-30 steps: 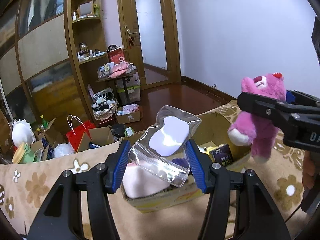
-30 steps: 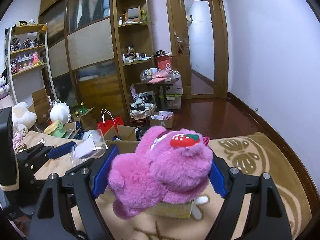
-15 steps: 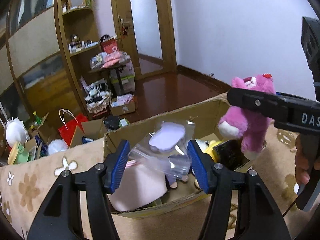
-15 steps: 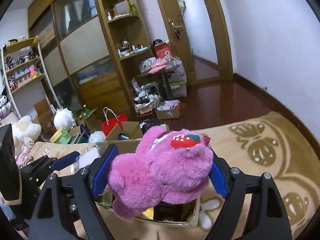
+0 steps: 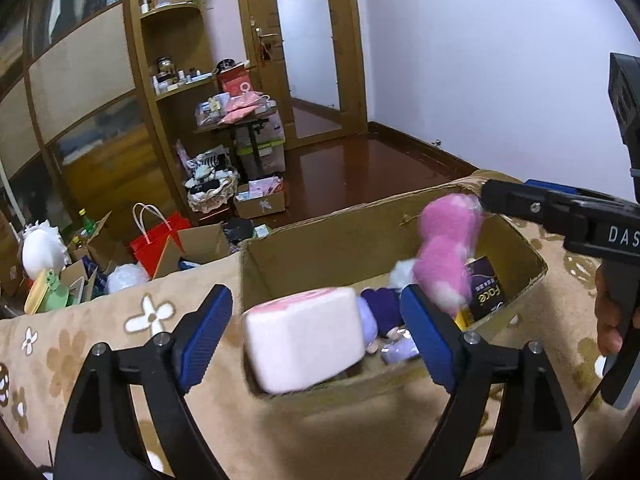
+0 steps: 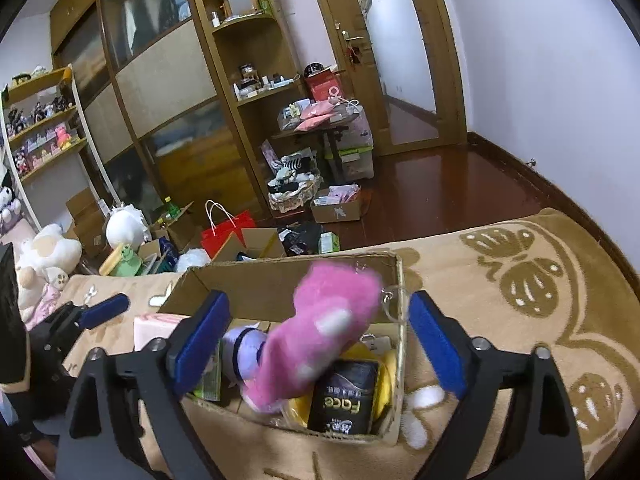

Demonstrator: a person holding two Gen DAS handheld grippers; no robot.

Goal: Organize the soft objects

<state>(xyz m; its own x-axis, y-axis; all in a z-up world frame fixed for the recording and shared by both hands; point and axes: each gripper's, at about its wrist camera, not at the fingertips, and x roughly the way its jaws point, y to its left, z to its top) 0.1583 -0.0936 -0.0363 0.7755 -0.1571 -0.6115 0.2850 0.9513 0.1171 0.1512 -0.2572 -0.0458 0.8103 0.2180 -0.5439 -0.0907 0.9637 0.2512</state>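
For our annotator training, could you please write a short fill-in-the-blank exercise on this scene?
1. The pink plush toy is dropping into the ____ box.
2. The black packet in the box bears the word ____.
3. The box stands on a beige blanket patterned with flowers and ____.
4. Behind the box, on the floor, stands a ____ paper bag with white handles.

Missing words: cardboard; Face; butterflies; red

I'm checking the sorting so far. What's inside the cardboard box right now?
In the cardboard box: a pink plush toy, blurred, a pale pink block, a purple doll, a black "Face" packet and something yellow. Whatever lies beneath them is covered.
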